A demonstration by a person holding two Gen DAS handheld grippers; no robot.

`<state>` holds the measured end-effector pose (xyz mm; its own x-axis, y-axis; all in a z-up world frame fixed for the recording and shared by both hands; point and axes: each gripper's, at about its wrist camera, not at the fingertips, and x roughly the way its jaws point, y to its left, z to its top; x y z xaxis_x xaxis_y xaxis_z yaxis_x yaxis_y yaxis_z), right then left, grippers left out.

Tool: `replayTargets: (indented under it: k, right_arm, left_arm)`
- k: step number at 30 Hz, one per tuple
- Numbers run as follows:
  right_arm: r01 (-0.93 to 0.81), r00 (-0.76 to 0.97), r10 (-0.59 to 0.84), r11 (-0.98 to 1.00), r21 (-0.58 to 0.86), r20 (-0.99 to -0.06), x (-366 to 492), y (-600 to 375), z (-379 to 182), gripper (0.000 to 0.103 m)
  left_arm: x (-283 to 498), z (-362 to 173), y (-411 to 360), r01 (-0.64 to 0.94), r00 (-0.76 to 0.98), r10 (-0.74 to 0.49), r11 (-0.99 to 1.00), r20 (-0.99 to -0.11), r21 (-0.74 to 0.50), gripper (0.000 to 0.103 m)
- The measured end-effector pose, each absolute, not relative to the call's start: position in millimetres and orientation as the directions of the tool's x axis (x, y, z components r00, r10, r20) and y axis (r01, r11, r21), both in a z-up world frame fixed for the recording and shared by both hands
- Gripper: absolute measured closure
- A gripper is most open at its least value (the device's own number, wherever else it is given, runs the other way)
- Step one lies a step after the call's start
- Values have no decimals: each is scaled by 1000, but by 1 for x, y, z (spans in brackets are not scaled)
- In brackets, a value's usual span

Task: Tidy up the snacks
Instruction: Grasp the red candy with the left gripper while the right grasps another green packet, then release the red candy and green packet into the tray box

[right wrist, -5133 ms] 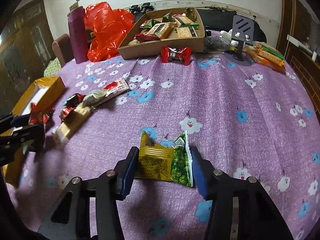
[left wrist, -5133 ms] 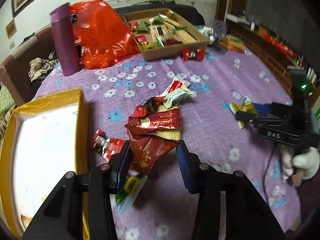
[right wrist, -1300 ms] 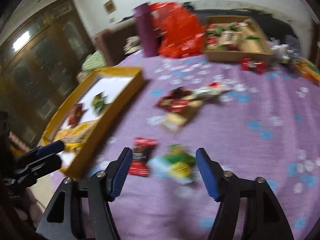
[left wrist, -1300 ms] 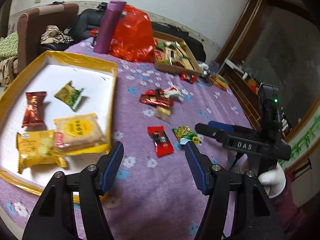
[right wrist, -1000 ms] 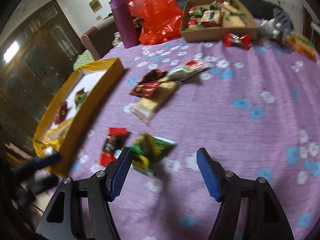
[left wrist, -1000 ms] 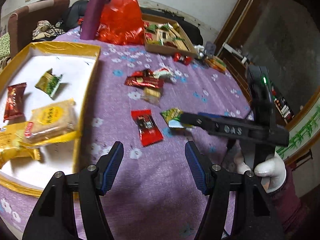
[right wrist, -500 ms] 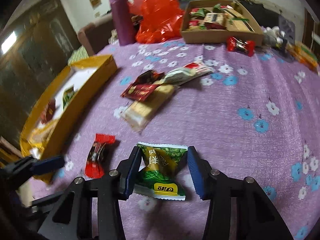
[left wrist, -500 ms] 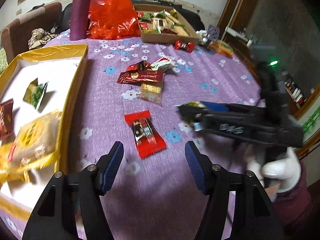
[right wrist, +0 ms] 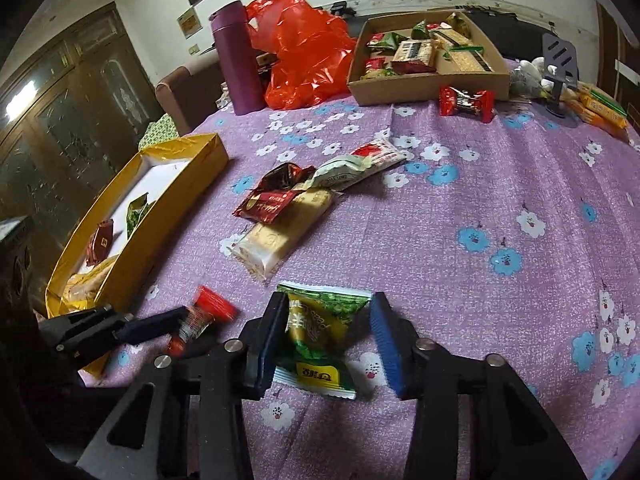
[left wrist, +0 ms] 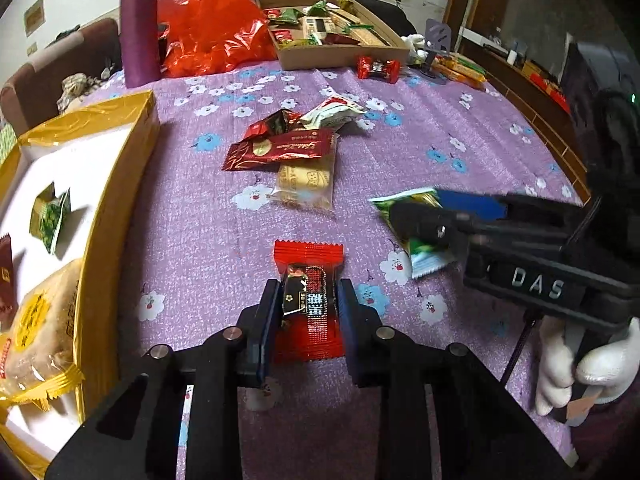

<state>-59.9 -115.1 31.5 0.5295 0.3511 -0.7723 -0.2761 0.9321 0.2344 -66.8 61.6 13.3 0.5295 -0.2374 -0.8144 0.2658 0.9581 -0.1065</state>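
Observation:
My left gripper [left wrist: 307, 300] is shut on a red snack packet [left wrist: 309, 292] lying on the purple flowered tablecloth. It also shows in the right wrist view [right wrist: 176, 326] with the red packet [right wrist: 200, 314] between its fingers. My right gripper [right wrist: 329, 330] straddles a green and yellow snack packet [right wrist: 316, 340] on the cloth; the left finger touches it and the right finger stands a little apart. In the left wrist view the right gripper [left wrist: 424, 220] sits over that green packet [left wrist: 416, 240]. A yellow tray [left wrist: 116, 184] at the left holds several snacks.
A pile of snacks [left wrist: 296, 152] lies mid-table. A cardboard box [right wrist: 432, 80] of snacks, a red candy [right wrist: 466, 102], a red plastic bag [right wrist: 308, 52] and a purple flask [right wrist: 234, 64] stand at the far side. A phone stand [right wrist: 560, 68] is at far right.
My left gripper has come down and closed on the red packet. My right gripper has stayed around the green packet, with its jaws now wider than half a second ago.

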Motion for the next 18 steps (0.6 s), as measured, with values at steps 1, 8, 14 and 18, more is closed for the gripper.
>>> replayTargets:
  k: [1, 8, 14, 18]
  right_arm:
    - [-281, 517, 360, 929, 243, -777, -59, -114, 29, 56]
    - [-330, 537, 303, 934, 134, -787, -67, -93, 25, 54]
    - [-321, 567, 307, 937, 137, -765, -71, -98, 28, 71]
    - [-298, 609, 302, 944, 141, -734, -75, -103, 34, 71]
  left_arm:
    - [-66, 13, 64, 261, 530, -239, 959, -814, -112, 78]
    - [-76, 20, 84, 217, 553, -268, 961, -789, -174, 77]
    - [-95, 39, 120, 173, 606, -315, 948, -730, -266, 77]
    - [-112, 58, 160, 124, 666, -307, 944, -680, -305, 77]
